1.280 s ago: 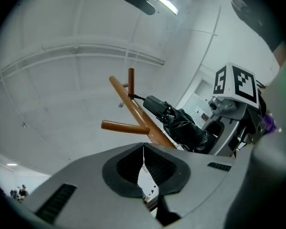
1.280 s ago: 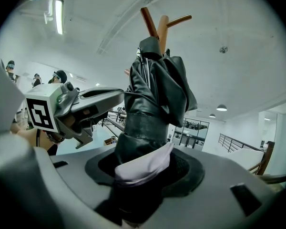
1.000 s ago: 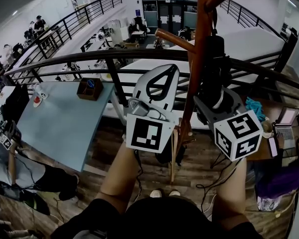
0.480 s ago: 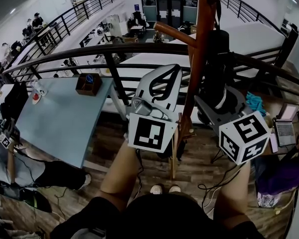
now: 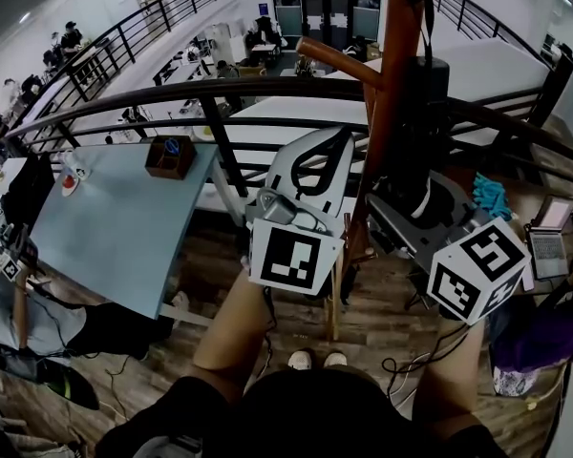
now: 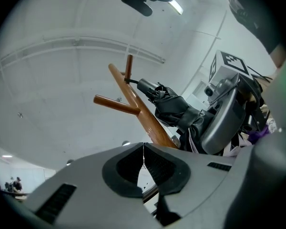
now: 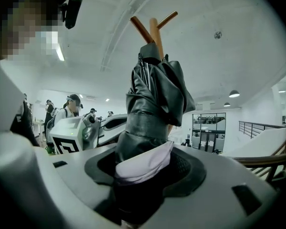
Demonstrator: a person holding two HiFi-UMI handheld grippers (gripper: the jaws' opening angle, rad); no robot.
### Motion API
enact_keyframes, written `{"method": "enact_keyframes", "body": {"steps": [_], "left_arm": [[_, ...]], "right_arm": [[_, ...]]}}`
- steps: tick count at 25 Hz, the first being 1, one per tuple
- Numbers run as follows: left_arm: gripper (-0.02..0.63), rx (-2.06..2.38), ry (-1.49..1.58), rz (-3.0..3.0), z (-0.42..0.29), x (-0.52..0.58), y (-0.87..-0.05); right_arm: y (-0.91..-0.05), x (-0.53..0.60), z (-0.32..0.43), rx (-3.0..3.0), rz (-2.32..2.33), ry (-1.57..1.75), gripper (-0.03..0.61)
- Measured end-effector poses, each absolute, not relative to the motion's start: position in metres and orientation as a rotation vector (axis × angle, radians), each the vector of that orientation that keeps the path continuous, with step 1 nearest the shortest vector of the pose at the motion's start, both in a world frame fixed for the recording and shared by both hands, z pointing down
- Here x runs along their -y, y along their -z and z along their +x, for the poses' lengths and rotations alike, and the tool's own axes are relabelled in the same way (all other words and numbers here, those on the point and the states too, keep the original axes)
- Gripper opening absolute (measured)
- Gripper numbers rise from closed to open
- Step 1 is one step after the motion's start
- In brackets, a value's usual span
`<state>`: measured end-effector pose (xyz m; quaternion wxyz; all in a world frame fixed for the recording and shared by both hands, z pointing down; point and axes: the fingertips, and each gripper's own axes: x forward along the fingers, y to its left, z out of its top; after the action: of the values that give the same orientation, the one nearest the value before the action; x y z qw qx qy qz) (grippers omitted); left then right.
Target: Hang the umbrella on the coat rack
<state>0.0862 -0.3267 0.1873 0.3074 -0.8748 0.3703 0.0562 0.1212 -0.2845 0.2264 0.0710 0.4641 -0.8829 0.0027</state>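
Note:
A folded black umbrella [image 5: 422, 122] hangs upright against the brown wooden coat rack pole [image 5: 387, 113], its top strap up by the pegs [image 7: 155, 25]. My right gripper [image 5: 415, 184] is shut on the umbrella's lower end; in the right gripper view the black fabric [image 7: 155, 99] and a pale band fill the gap between the jaws [image 7: 145, 161]. My left gripper [image 5: 310, 160] stays just left of the pole, shut, with its tips [image 6: 143, 149] touching and nothing between them. The left gripper view shows the rack [image 6: 133, 99] and the umbrella [image 6: 174, 109] beyond.
A black railing [image 5: 220, 89] runs right behind the rack. A light blue table [image 5: 124, 227] carrying a brown box [image 5: 169, 163] stands at the left, with people seated beyond it. A laptop [image 5: 549, 246] is at the right. Cables lie on the wood floor.
My right gripper has shifted slightly right and rolled, its marker cube now lower and further right in the head view. The left gripper has hardly moved.

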Motion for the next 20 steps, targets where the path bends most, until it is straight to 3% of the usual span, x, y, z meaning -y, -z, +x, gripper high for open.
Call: {"method": "enact_keyframes", "body": {"steps": [20], "left_arm": [[0.013, -0.952, -0.123, -2.364, 0.093, 0.328, -0.218]], "right_arm": [[-0.225, 0.3, 0.13, 2.613, 1.617, 0.192, 0.273]]}}
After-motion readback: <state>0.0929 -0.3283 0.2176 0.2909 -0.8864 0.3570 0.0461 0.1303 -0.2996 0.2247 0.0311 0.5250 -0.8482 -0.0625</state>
